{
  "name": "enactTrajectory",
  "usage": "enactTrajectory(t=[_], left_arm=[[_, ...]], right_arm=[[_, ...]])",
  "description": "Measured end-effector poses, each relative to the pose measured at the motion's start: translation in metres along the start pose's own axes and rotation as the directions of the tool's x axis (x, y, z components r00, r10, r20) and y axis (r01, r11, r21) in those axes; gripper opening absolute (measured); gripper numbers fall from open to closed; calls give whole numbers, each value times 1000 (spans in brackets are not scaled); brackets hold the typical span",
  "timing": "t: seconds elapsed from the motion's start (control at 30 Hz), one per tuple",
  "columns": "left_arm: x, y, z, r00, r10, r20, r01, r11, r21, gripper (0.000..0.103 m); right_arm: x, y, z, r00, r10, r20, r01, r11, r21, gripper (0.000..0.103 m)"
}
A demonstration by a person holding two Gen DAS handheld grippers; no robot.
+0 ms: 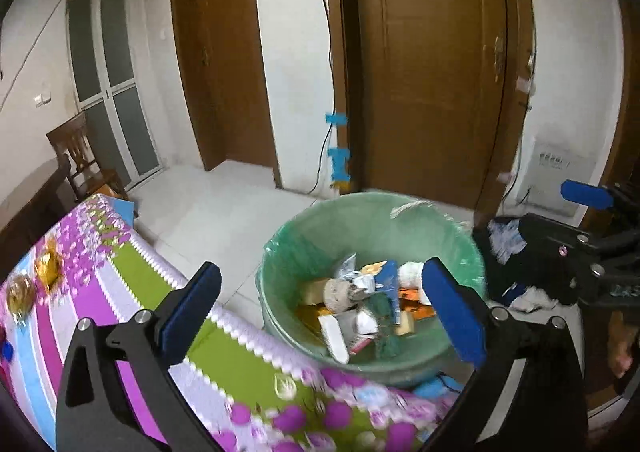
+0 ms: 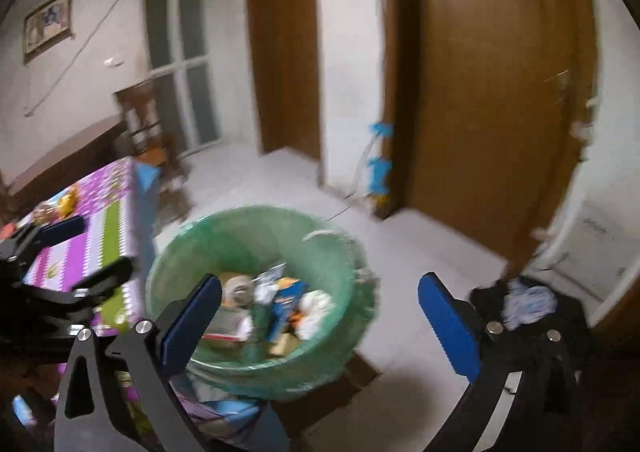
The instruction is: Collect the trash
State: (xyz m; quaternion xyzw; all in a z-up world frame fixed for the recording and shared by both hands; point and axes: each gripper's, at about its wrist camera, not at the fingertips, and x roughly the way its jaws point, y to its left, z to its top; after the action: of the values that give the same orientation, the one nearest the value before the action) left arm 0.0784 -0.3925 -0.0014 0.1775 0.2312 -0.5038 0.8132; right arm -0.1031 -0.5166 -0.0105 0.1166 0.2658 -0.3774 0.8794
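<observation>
Tiled floor (image 1: 224, 211), brown doors (image 1: 420, 71) behind, chair (image 1: 80, 159) far left. Table with purple-green striped cloth (image 1: 132, 292) at lower left, edge just beside the bin. Green-lined bin (image 1: 304, 252) on the floor, well filled: wrappers, cartons, crumpled paper (image 1: 412, 272), a blue packet (image 1: 390, 278) piled in the bottom. Dark bag or cloth heap (image 2: 528, 304) on the floor right of the bin, pale crumpled stuff on top, too blurred to name.

Task looks far along, judging by the load in the bin. Still on the cloth at the far end: a couple of gold foil wrappers (image 1: 48, 266), maybe more, small and blurred. Likely those left to fetch.

Left gripper (image 1: 320, 312) above the table edge, aimed down at the bin, jaws spread wide, nothing between the blue pads, touching nothing. Right gripper (image 2: 320, 320) over the bin's near rim, jaws equally wide, empty, no contact. Each gripper visible at the edge of the other's view, both apart from the trash.
</observation>
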Motion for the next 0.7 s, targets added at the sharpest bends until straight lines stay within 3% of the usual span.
enactTrajectory(t=[0.07,0.2,0.43,0.7], left_arm=[[-13,6,-6,1000,-14,15,14,999,-39,97],[-39,12,-21,998,33,58,-27,995,-100,97],[-73,9,-45,991,111,69,-104,990,-95,97],[-98,12,-59,980,164,112,-153,983,-103,97]], right_arm=[[-12,3,-9,1000,-28,-7,28,1000,-2,98],[-32,10,-28,995,-97,-4,97,995,25,98],[-71,35,-64,974,-212,84,215,976,-24,98],[-82,30,-80,987,-151,51,146,986,83,98]])
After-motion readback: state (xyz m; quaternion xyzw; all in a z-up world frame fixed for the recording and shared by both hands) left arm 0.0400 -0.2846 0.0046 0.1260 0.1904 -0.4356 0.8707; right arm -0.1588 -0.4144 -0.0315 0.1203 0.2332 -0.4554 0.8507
